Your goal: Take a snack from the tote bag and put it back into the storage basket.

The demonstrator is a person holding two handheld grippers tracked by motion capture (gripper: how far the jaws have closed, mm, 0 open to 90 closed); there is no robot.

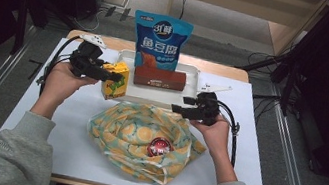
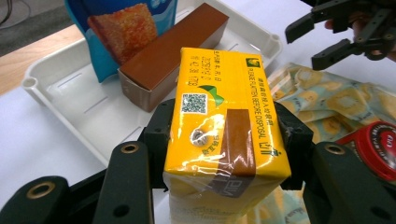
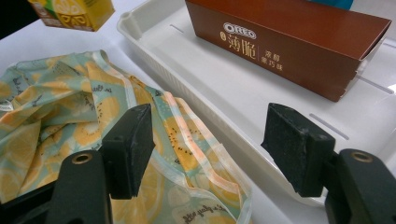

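- Yellow carton (image 2: 224, 126) of drink sits between the two black jaws of the left gripper (image 2: 223, 140); the pads press on its two long sides, so it is pinched firmly and cannot tip
- In the high view this carton (image 1: 116, 80) is held just in front of the white tray (image 1: 194, 79), at its left end, and above the edge of the patterned bag (image 1: 142, 139); from the right gripper view it looks lifted off the table, with nothing under its bottom
- I judge that the carton is travelling between bag and tray (the direction I cannot tell from these pictures alone)
- The grip is across the narrow width, which leaves the bottom face free, so the carton can be set down flat without the jaws touching the surface
- The right gripper (image 1: 185, 110) has its jaws spread, with nothing between them; it rests near the upper right rim of the bag, just in front of the tray wall, probably ready to hold the fabric open or steady
- The bag lies flat and loose in the middle of the table with its mouth open, and a red can (image 1: 160, 147) shows inside
- In the tray the brown biscuit box (image 1: 160, 78) lies on its long side, and the blue snack pouch (image 1: 160, 41) stands upright behind it, so the left part of the tray has free room
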